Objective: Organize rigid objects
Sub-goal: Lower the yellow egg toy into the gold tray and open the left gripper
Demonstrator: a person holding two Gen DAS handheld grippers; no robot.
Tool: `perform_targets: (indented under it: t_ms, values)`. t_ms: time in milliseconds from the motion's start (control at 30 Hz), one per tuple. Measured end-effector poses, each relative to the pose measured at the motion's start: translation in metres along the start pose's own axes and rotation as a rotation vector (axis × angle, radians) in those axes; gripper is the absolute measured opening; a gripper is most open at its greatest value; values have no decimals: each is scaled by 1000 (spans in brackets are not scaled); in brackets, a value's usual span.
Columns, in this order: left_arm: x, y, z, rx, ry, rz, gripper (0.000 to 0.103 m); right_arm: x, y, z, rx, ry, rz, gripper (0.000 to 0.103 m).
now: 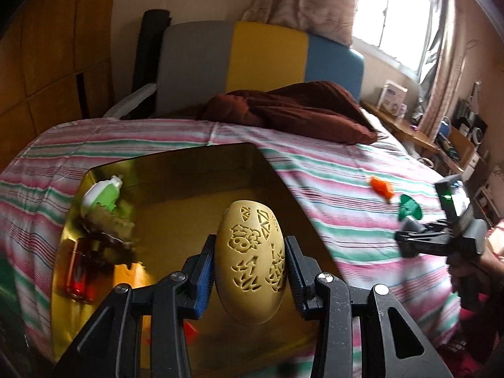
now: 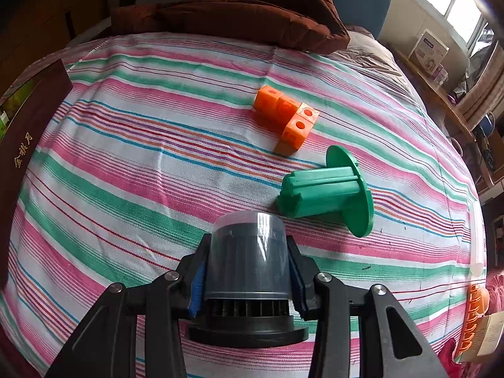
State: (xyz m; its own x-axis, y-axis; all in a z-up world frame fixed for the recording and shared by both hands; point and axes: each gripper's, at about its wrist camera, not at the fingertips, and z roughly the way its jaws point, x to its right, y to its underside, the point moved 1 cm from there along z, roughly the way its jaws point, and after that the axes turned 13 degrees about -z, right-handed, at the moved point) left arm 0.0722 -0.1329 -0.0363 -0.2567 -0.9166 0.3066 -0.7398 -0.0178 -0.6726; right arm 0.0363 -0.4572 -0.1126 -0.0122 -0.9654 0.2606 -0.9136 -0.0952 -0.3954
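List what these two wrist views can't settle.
- Left wrist: items at the gold box's left wall are motion-blurred; only a green-white bottle reads.
- Left wrist: the carved egg's underside is hidden by its own body.
- Right wrist: the box is cut off by the left edge.

Cream carved egg [image 1: 252, 261]; green spool [image 2: 327, 189]; orange blocks [image 2: 286, 116] (striped sheet [image 2: 126, 173]).

Striped bed [image 2: 126, 189], bright window [image 1: 393, 15]
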Motion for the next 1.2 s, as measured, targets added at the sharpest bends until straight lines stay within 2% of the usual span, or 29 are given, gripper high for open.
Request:
perform_targets:
  t_ms: [300, 633, 833, 1100, 1200]
  values:
    - [-21, -24, 45, -89, -74, -46, 42, -1, -1, 0, 0, 4, -7, 43]
    - [-26, -28, 80, -184, -149, -44, 42, 1, -2, 1, 1, -4, -10, 43]
    - [-28, -34, 69, -146, -120, -47, 42, -1, -2, 0, 1, 4, -14, 43]
    - [-44, -39, 77, -220, -67, -128, 42, -1, -1, 0, 2, 4, -10, 43]
    - [-50, -32, 80, -255, -95, -150, 42, 0, -1, 0, 2, 0, -6, 43]
